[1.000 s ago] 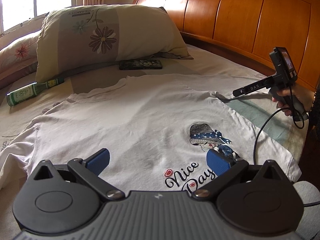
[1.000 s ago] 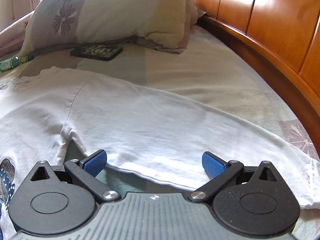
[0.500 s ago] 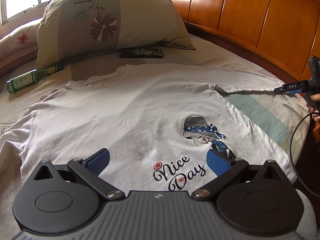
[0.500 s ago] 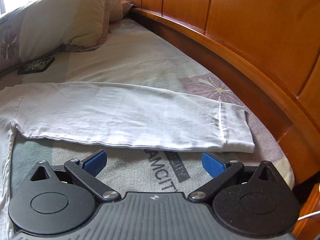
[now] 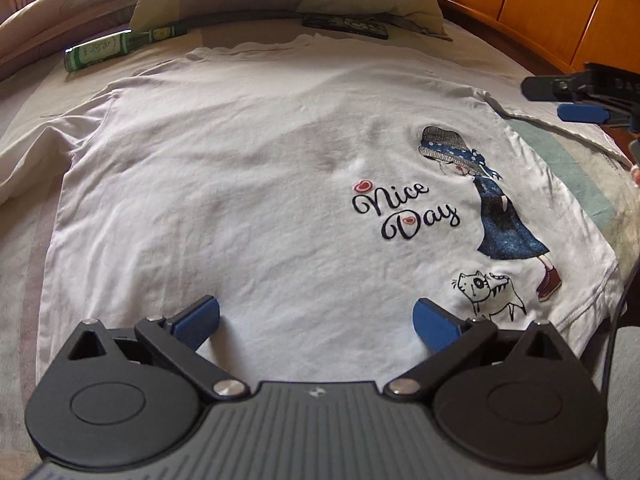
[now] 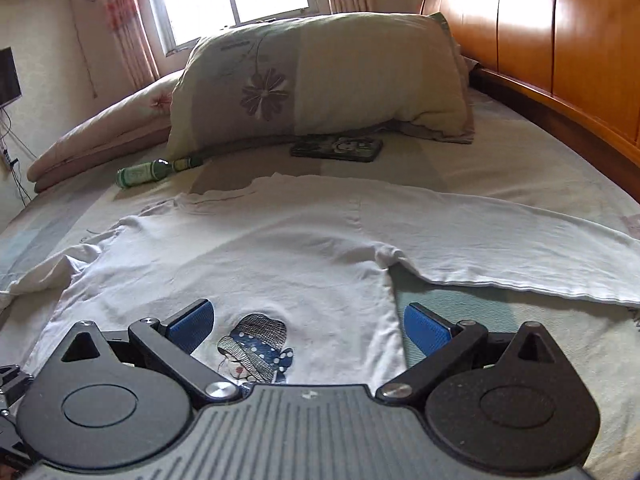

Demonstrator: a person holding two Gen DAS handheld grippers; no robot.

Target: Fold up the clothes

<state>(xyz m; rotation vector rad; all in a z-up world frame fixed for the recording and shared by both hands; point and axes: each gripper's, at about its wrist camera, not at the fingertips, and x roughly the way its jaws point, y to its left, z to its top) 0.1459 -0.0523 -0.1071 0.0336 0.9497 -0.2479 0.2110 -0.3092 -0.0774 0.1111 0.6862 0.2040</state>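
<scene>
- Two tools are seen spread wide and empty above a bed: the left tool [image 5: 316,318] is held over the lower hem of a white long-sleeved shirt [image 5: 256,184], and the right tool [image 6: 306,322] over the shirt's right side seam, near the printed figure in a hat [image 6: 254,346].
- Nothing is gripped by either tool; no cloth is caught between the blue pads [image 5: 198,316].
- From the left wrist view, the right tool [image 5: 578,100] is shown hovering by the shirt's right shoulder, where the sleeve begins.
- The shirt is laid flat, print side up, on the bed [image 6: 520,160], with one sleeve [image 6: 500,248] stretched out straight toward the wooden headboard [image 6: 560,40] and the other sleeve [image 5: 36,152] left rumpled at the far side.
- No fold is visible yet; the spreading appears largely done, and the sleeves and body are judged still to be folded.
- Beyond the collar, a green bottle [image 6: 156,172], a dark flat case [image 6: 338,148] and a flowered pillow [image 6: 320,80] are seen.
</scene>
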